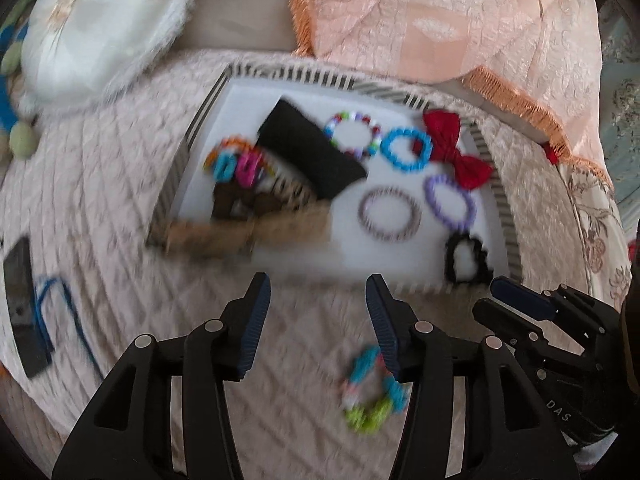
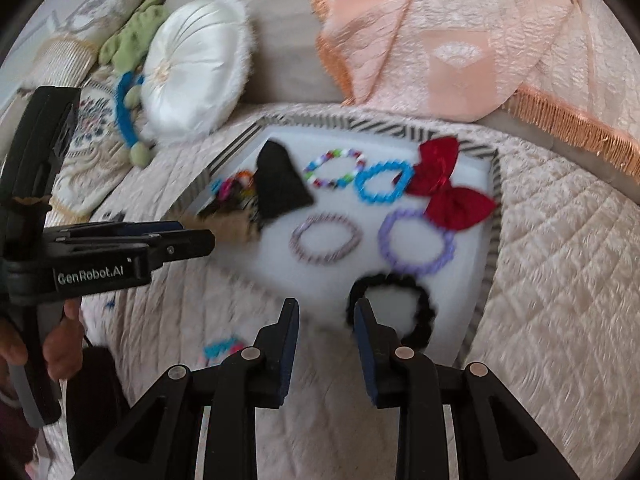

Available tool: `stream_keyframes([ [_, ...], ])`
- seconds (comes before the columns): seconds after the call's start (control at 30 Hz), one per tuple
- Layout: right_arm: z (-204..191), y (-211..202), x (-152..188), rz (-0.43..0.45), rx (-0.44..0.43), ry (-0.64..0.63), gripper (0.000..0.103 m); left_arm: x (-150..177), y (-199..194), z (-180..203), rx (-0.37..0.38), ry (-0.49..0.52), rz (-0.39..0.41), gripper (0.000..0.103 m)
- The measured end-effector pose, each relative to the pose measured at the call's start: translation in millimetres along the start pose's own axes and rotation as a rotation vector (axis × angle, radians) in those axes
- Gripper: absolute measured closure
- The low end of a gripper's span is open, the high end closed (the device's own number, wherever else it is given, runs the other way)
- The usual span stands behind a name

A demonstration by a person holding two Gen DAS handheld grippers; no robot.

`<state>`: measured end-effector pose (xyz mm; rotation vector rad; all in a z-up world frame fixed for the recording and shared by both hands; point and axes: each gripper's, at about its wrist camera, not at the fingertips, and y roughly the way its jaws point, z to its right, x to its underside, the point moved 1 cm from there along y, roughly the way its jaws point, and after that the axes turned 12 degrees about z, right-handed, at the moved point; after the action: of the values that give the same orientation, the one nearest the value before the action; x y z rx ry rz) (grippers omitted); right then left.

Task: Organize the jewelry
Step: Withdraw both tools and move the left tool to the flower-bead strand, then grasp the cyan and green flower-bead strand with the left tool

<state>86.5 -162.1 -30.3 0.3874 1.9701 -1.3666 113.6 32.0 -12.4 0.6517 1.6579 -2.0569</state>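
Note:
A white tray with a striped rim lies on the quilted bed. It holds a multicolour bead bracelet, a blue bracelet, a red bow, a purple ring, a striped ring, a black scrunchie and a black cloth. A pastel bracelet lies on the quilt below my open left gripper. My right gripper is open and empty at the tray's near edge.
A pile of small colourful bands and a tan furry piece sit at the tray's left. A white round cushion and a pink fringed blanket lie behind. A dark device with a blue cord lies left.

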Motion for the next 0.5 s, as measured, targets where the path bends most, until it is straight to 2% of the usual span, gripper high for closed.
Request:
stream_keyframes([
  [0.2, -19, 3, 36, -0.062, -0.043, -0.002, 0.076, 43, -1, -8, 0.028, -0.007, -0.068, 0.053],
  [0.43, -19, -8, 52, -0.066, -0.043, 0.017, 0.076, 59, 11, 6, 0.056, 0.029, -0.104, 0.053],
  [0.5, -18, -12, 52, -0.063, -0.042, 0.020, 0.076, 62, 18, 10, 0.038, 0.052, -0.111, 0.054],
])
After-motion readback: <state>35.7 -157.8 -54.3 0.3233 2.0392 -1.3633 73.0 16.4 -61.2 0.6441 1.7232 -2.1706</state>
